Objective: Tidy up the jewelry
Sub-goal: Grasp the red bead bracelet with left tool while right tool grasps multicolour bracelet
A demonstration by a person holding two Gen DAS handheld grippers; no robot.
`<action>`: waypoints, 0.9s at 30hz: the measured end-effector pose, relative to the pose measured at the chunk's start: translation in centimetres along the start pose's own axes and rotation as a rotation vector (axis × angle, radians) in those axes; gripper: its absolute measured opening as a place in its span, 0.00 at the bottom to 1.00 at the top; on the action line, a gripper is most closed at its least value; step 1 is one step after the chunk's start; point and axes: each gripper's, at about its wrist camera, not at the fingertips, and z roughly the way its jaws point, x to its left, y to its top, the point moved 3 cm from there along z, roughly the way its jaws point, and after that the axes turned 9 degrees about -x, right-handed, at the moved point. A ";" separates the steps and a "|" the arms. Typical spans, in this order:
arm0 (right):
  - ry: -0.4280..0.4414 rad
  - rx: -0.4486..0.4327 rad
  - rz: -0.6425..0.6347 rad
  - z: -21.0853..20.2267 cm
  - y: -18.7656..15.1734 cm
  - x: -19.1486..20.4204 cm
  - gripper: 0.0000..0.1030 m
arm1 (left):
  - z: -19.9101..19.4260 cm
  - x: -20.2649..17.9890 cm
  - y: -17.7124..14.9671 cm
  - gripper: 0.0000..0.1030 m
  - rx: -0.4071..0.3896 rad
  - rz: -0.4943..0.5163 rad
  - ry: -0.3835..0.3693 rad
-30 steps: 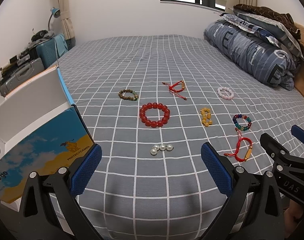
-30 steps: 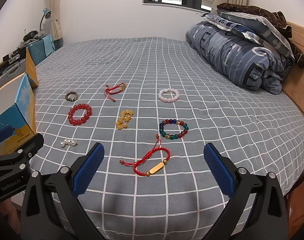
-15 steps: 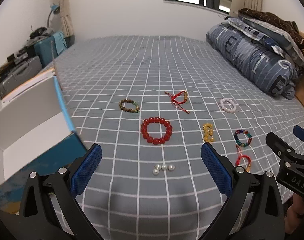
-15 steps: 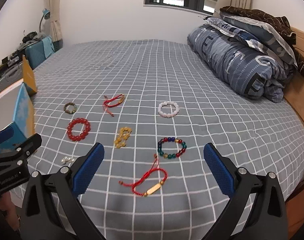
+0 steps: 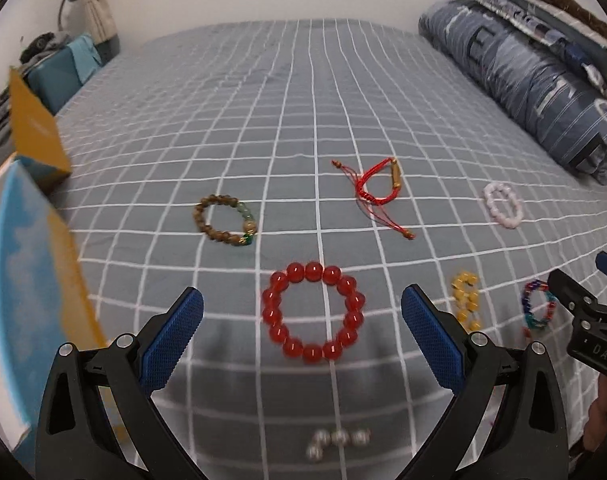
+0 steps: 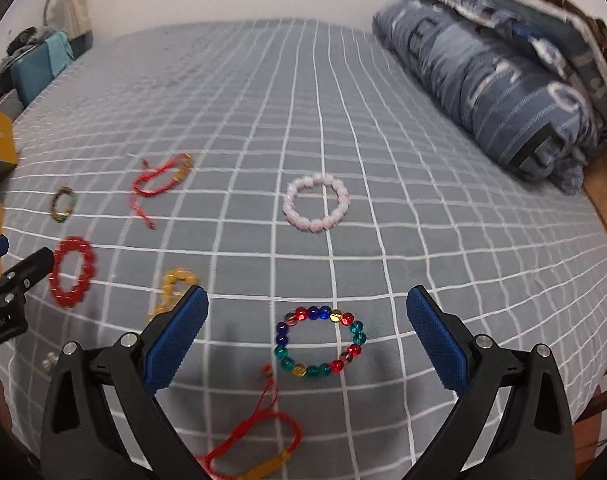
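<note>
Change since the earlier frames: both claws have advanced low over the bedspread, so each now frames a single bracelet that previously lay farther ahead. Left wrist view: left gripper (image 5: 302,322), jaws spread wide, nothing held; red bead bracelet (image 5: 312,314) lies flat directly between the blue pads, not touched by either; pearl beads (image 5: 337,440) lie behind the tips, close under the claw; brown bead bracelet (image 5: 225,220) ahead and to the left; red cord bracelet (image 5: 377,188) ahead and slightly right; pink bead bracelet (image 5: 503,204) far ahead to the right; yellow bead bracelet (image 5: 467,301) just outside the right pad; open box (image 5: 31,264) beside the left pad. Right wrist view: right gripper (image 6: 307,332), jaws likewise fully apart and empty; multicolour bead bracelet (image 6: 320,342) centred between the pads, untouched; second red cord bracelet (image 6: 259,448) behind the tips, beneath the claw; the pink bracelet lies straight ahead. Step in hand, as judged: approach and alignment for a first pick, nothing yet collected. Next move calls for lowering the tips onto the fabric and closing across one side of the ring, not its hollow centre, then carrying it, presumably to the box.
</note>
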 end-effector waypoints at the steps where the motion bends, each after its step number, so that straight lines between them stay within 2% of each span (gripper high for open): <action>1: 0.006 0.023 0.007 0.9 -0.2 -0.2 0.93 | 0.6 0.0 -0.1 0.95 0.007 -0.003 -0.003; 6: 0.011 0.096 0.012 3.1 -1.3 -0.4 0.93 | 3.1 -0.8 -0.6 0.95 0.051 0.006 -0.029; 9: 0.032 0.140 0.032 3.7 -1.7 -0.6 0.93 | 4.3 -1.0 -0.9 0.94 0.066 0.013 -0.012; 19: 0.067 0.229 0.053 5.2 -3.5 -0.6 0.79 | 5.7 -1.7 -1.9 0.94 0.092 0.042 -0.002; 22: 0.076 0.234 0.061 5.2 -3.5 -0.6 0.70 | 5.8 -2.2 -1.9 0.81 0.092 0.047 0.001; 24: 0.077 0.233 0.062 5.1 -3.6 -0.7 0.62 | 5.3 -2.0 -2.0 0.63 0.089 0.047 0.005; 25: 0.079 0.231 0.058 5.0 -3.6 -0.7 0.56 | 5.1 -1.7 -2.1 0.60 0.088 0.048 0.003; 27: 0.084 0.225 0.043 4.9 -3.6 -0.6 0.47 | 4.9 -1.6 -2.1 0.45 0.090 0.057 0.002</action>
